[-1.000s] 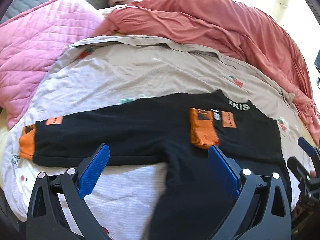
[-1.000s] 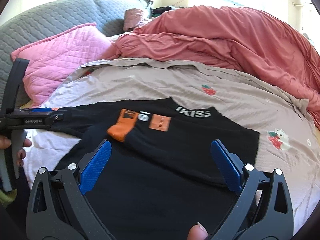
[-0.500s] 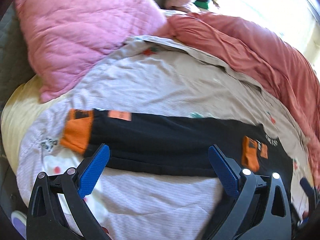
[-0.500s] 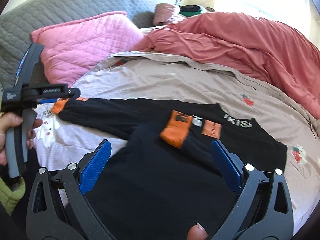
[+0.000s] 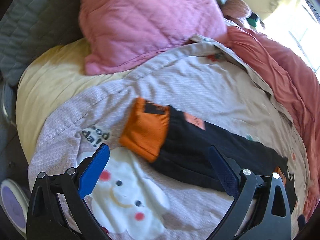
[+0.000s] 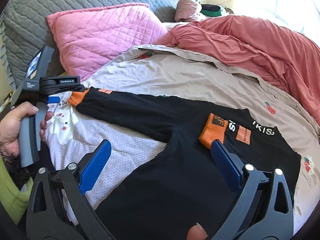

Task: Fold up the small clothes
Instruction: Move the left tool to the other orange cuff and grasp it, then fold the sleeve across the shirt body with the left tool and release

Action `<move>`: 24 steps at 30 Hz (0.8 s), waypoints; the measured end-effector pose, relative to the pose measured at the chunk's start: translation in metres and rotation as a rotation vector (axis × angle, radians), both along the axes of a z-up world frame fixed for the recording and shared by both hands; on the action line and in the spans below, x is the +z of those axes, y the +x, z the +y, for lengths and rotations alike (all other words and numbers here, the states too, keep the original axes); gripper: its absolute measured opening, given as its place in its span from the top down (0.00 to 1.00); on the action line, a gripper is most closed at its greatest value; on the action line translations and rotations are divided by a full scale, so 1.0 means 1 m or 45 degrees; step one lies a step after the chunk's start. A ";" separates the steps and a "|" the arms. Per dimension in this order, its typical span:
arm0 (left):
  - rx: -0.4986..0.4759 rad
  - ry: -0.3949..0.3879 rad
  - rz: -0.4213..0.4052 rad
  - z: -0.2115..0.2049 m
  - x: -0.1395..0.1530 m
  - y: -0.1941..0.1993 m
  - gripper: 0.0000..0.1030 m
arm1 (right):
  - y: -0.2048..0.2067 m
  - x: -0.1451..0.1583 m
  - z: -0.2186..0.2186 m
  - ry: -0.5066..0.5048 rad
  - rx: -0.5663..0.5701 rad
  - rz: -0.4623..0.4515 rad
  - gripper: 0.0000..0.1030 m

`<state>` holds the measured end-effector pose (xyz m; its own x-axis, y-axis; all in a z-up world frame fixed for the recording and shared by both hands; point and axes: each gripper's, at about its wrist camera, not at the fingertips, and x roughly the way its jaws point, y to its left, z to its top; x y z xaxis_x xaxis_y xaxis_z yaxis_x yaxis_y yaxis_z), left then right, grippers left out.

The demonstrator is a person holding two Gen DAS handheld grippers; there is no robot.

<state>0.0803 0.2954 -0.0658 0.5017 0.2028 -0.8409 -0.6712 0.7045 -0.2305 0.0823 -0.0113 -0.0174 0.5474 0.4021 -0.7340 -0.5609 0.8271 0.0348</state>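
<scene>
A small black sweater (image 6: 180,172) with orange cuffs lies flat on the bed. One sleeve is folded over the chest, its cuff (image 6: 214,130) by the white lettering. The other sleeve (image 6: 130,110) stretches left, ending in an orange cuff (image 5: 146,130). My left gripper (image 5: 158,172) is open and empty, hovering just short of that cuff; it also shows in the right wrist view (image 6: 54,94). My right gripper (image 6: 160,166) is open and empty above the sweater's body.
A pink quilted pillow (image 6: 104,38) lies at the back left against a grey quilted headboard (image 6: 80,2). A bunched salmon blanket (image 6: 250,40) fills the back right. The beige printed cover (image 6: 190,76) lies under the sweater. Its left edge drops off near a yellow sheet (image 5: 50,84).
My left gripper has swung left along the outstretched sleeve and now faces its orange cuff up close. My right gripper has shifted a little left over the sweater's body. Both stay open.
</scene>
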 end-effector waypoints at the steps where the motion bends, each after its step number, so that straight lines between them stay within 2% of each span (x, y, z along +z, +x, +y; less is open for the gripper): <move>1: 0.021 -0.036 -0.020 0.004 -0.005 -0.002 0.05 | -0.001 -0.001 0.001 -0.004 0.004 0.001 0.09; 3: 0.066 -0.103 -0.075 0.012 -0.012 -0.006 0.06 | -0.002 -0.005 0.001 -0.019 0.006 0.002 0.09; 6: 0.106 -0.102 -0.104 0.018 -0.015 -0.005 0.07 | -0.001 -0.012 -0.004 -0.027 -0.010 0.025 0.09; 7: 0.122 -0.112 -0.124 0.021 -0.016 -0.004 0.11 | 0.000 -0.014 -0.007 -0.025 -0.020 0.037 0.09; 9: 0.151 -0.105 -0.142 0.025 -0.017 -0.002 0.30 | 0.001 -0.017 -0.012 -0.025 -0.034 0.048 0.09; 11: 0.158 -0.084 -0.153 0.026 -0.020 0.003 0.36 | 0.002 -0.021 -0.019 -0.028 -0.056 0.061 0.09; 12: 0.157 -0.079 -0.147 0.027 -0.022 0.005 0.43 | 0.003 -0.023 -0.022 -0.028 -0.067 0.069 0.09; 14: 0.157 -0.075 -0.131 0.028 -0.028 0.008 0.60 | 0.006 -0.028 -0.028 -0.026 -0.091 0.086 0.09; 16: 0.155 -0.083 -0.133 0.029 -0.031 0.011 0.86 | 0.009 -0.032 -0.035 -0.025 -0.121 0.106 0.09; 18: 0.134 -0.089 -0.161 0.028 -0.029 0.011 0.87 | 0.011 -0.036 -0.041 -0.024 -0.146 0.122 0.09; 21: 0.075 -0.020 -0.210 0.019 -0.013 0.011 0.89 | 0.013 -0.041 -0.052 -0.017 -0.178 0.146 0.09; 24: -0.019 0.013 -0.334 0.005 0.014 0.010 0.89 | 0.014 -0.042 -0.066 -0.006 -0.218 0.149 0.09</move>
<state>0.0907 0.3004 -0.0522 0.7051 0.2016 -0.6798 -0.5792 0.7168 -0.3882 0.0962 -0.0776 -0.0596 0.5179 0.3073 -0.7983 -0.4048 0.9102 0.0878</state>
